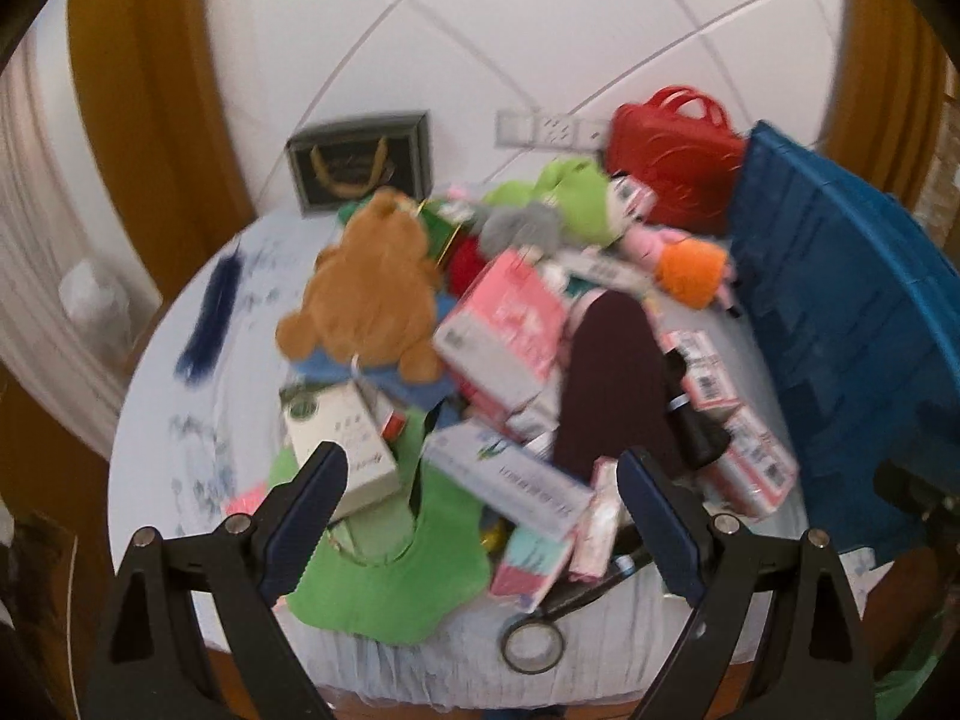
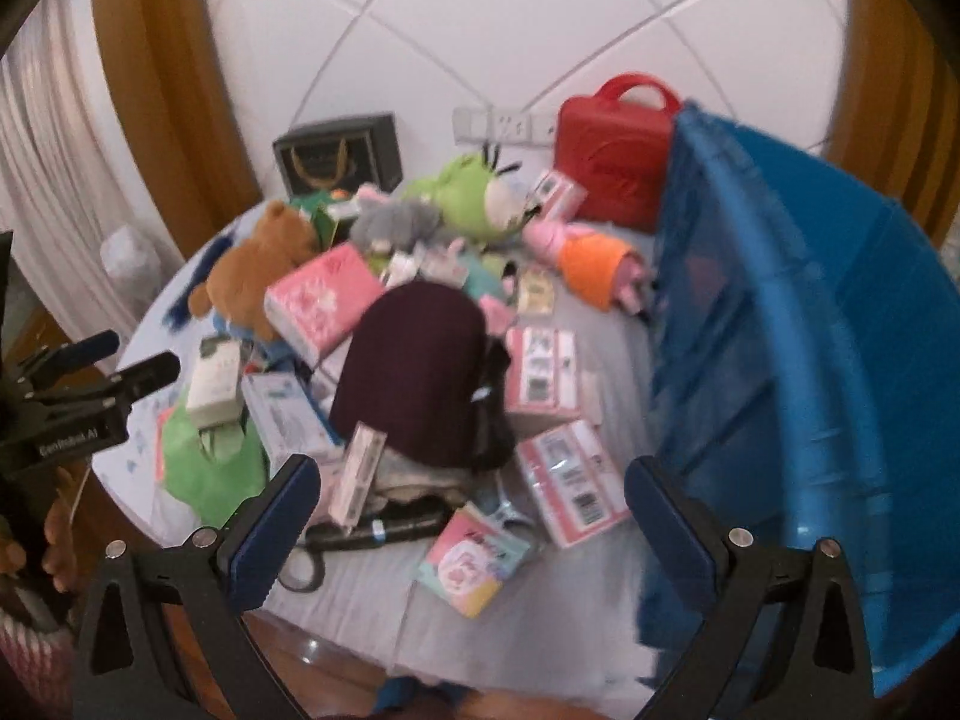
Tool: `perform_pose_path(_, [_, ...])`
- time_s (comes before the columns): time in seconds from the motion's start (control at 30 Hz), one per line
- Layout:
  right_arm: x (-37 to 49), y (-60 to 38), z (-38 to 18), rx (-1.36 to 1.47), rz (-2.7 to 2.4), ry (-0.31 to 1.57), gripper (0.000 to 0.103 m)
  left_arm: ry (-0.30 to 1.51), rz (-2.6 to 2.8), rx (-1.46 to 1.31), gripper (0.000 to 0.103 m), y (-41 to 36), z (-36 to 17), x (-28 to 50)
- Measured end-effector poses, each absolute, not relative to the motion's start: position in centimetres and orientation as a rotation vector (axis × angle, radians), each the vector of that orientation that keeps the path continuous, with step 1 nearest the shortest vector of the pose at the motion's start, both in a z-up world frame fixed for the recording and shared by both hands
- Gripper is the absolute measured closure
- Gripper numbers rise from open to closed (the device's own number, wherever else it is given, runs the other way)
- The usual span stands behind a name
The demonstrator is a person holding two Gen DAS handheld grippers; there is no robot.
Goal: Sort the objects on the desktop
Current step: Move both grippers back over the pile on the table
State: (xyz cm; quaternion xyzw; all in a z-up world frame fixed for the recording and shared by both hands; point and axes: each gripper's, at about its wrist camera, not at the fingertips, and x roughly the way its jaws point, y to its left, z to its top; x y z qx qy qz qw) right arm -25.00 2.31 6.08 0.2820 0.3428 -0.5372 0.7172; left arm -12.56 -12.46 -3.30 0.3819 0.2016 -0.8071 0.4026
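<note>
1 brown bear point(image 2: 252, 267), 1 red case point(image 2: 612, 165), 1 blue bin point(image 2: 798, 372), 1 scissors point(image 2: 360, 534).

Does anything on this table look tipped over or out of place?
Yes. The blue crate at the table's right side is tipped on its side, not upright. Toys and boxes lie in one heap, the brown teddy bear sprawled on top. Both grippers hold nothing.

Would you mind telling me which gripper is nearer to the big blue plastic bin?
Right. The right gripper hovers open beside the big blue plastic bin, its right finger alongside the wall. The left gripper hovers open over the pile, farther left.
</note>
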Motion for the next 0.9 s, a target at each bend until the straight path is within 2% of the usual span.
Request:
perform_pose_path(0.3, [-22.7,0.8,-2.1,0.684,-1.12,0.826,0.0,0.643,-1.974,1.016,0.011,-13.1,-10.8,-11.8])
perform_pose_path(0.9, [-24.8,4.2,-11.8,0.994,-1.294,0.832,0.0,0.514,-2.174,1.244,0.011,-10.7,-18.8,-14.4])
